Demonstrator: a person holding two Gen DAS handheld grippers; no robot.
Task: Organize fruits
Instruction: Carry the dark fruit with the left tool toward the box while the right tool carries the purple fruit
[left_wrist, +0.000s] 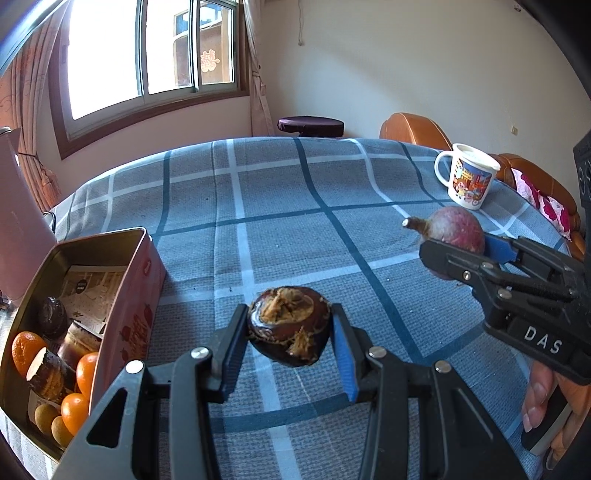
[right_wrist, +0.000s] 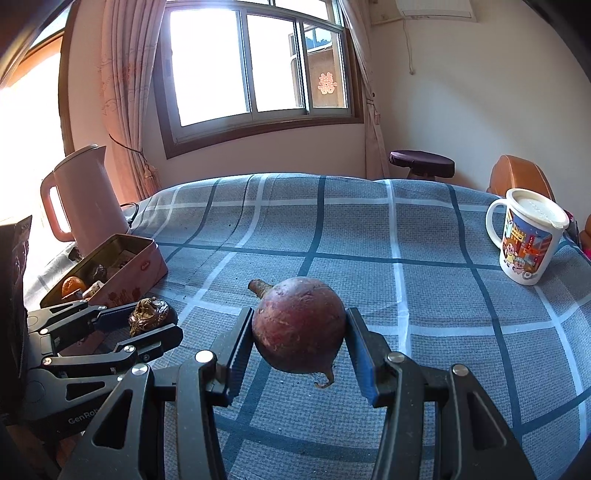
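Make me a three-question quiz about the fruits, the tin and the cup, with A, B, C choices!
1. Where is the tin box?
A. left of the left gripper
B. beside the mug
C. on the stool

2. What colour is the fruit in the right gripper?
A. green
B. reddish-purple
C. yellow

3. Is the mug covered?
A. open
B. lid on
C. tipped over

Answers: A, the tin sits at the left edge; B, its skin is reddish-purple; B, a cream lid caps it.
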